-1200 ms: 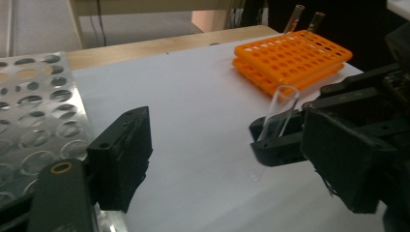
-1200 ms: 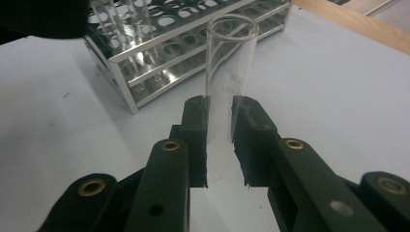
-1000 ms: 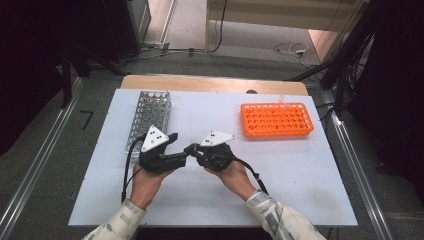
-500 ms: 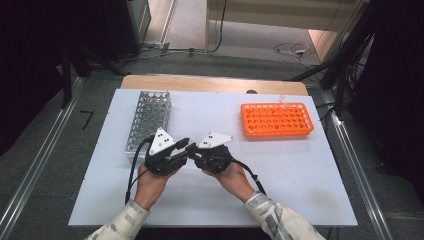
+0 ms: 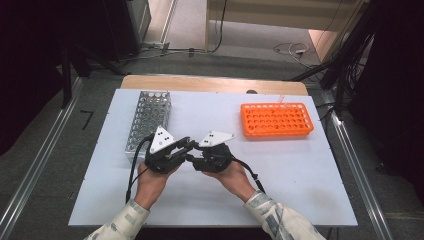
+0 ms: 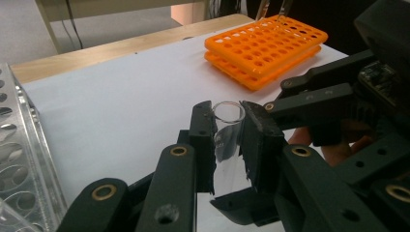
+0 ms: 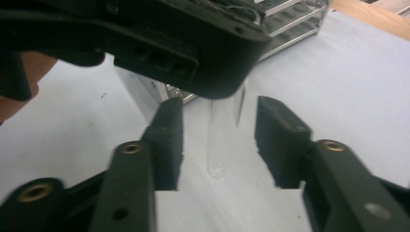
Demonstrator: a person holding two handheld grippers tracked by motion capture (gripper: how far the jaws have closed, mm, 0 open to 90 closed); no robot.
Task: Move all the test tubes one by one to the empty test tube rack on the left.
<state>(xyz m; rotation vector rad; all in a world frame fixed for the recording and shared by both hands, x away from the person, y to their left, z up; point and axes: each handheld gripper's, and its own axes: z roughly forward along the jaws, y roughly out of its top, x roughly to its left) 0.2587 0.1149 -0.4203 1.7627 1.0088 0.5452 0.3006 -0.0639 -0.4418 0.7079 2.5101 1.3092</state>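
Note:
A clear glass test tube (image 6: 227, 140) stands upright between the pads of my left gripper (image 6: 226, 121), which is shut on it just below the rim. In the right gripper view the lower end of the same tube (image 7: 216, 145) hangs between the jaws of my right gripper (image 7: 220, 121). Those jaws have just been opening and stand apart from the glass on both sides, so that gripper is open. In the high view the left gripper (image 5: 186, 145) and right gripper (image 5: 193, 159) meet tip to tip over the white board (image 5: 310, 175).
A metal tube rack (image 5: 147, 117) stands just behind the left hand. An orange tube rack (image 5: 276, 120) lies at the back right, with a clear tube (image 6: 273, 9) standing at its far corner. The wooden table edge (image 5: 210, 82) runs behind the board.
The left gripper has tilted in toward the right gripper until their tips meet. Both hands stay in the same spot on the board.

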